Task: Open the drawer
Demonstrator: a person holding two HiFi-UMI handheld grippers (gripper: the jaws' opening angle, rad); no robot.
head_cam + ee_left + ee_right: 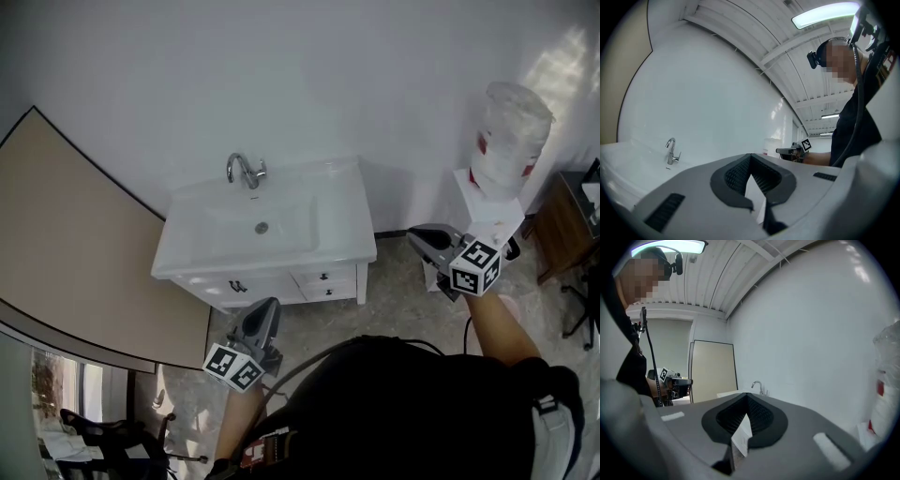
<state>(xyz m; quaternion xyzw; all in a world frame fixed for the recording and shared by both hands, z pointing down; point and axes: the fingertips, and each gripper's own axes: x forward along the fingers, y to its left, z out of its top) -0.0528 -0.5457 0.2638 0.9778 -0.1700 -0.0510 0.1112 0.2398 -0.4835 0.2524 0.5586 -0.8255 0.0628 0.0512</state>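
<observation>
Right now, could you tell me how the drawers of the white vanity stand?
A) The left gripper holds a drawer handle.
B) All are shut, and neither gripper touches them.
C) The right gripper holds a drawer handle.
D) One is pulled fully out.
B: in the head view the drawer fronts sit flush with the vanity, and the left gripper and right gripper are both clear of it.

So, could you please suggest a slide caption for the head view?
Left gripper hovers before the white sink cabinet, drawers closed; right gripper beside a water dispenser.
</observation>
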